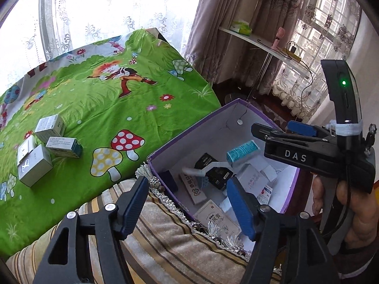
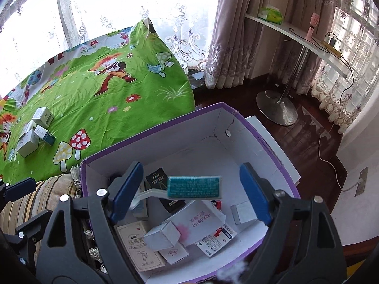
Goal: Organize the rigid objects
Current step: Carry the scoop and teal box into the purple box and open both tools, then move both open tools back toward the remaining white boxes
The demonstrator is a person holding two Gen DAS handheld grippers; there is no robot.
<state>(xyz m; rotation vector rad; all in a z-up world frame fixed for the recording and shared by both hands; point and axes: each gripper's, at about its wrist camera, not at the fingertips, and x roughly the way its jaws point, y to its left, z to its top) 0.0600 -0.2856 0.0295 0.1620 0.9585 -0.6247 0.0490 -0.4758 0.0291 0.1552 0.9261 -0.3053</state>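
A purple box (image 1: 189, 127) with white inside walls (image 2: 165, 142) holds several small cartons and a white brush (image 1: 201, 174). My right gripper (image 2: 191, 191) hangs over it, jaws wide. A teal carton (image 2: 194, 187) is blurred in mid-air between the pads and touches neither; it also shows as the teal carton (image 1: 241, 152) just below the right gripper (image 1: 279, 130). My left gripper (image 1: 187, 207) stands open with nothing in it, over the box's near corner. Three or more white and teal cartons (image 1: 47, 146) lie on the green cartoon cloth (image 1: 106, 94).
A striped, tasselled cushion (image 1: 165, 236) lies under the box's near side. To the right are dark wood floor, a white desk on a chrome stand (image 2: 277, 108), curtains and a trailing cable (image 2: 331, 163). A hand (image 1: 355, 213) holds the right gripper.
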